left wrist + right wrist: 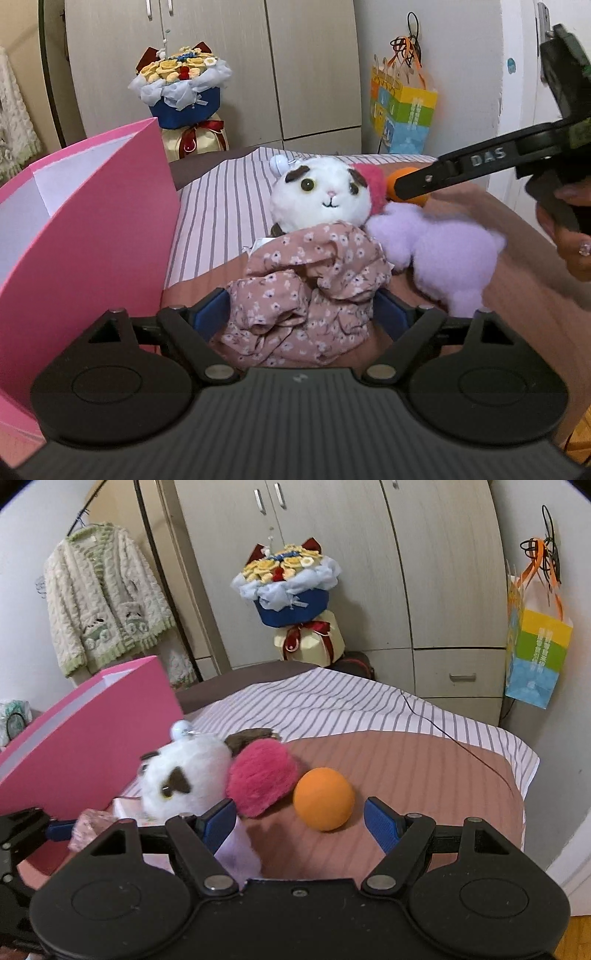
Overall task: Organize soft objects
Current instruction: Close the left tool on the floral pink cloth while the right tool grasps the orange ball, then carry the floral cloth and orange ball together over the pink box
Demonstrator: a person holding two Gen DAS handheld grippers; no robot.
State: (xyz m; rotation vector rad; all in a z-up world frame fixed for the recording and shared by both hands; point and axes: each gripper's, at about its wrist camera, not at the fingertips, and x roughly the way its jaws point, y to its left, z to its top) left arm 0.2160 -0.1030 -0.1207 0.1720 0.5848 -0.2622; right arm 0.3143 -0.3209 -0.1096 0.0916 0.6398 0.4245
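Bedspread (pixel 221 206), striped at the back and plain brown nearer me, carries the soft items in both views. My left view alone shows the floral cloth (pixel 306 291) in full, bunched at lower centre, and the cat plush (pixel 321 194) face-on. My right view alone shows the orange ball (pixel 324 798) whole, at centre, and a knitted cardigan (pixel 103 602) hanging at upper left.

Count: one cat plush, one floral cloth, one lilac plush (pixel 439 254), one deep pink fluffy piece (pixel 260 777), one orange ball, one pink box (pixel 92 236), one bouquet (pixel 183 83), one coloured paper bag (pixel 404 114).

The cat plush sits upright in my left view, face toward that camera, its long axis vertical, directly behind the cloth. In my right view it lies at centre left, touching the pink piece; the ball rests just right of that piece.

My left tongs (pixel 304 314) stand apart, the blue pads flanking the floral cloth; whether they press it I cannot tell. My right tongs (pixel 301 821) stand apart with nothing gripped, the ball just beyond the tips.
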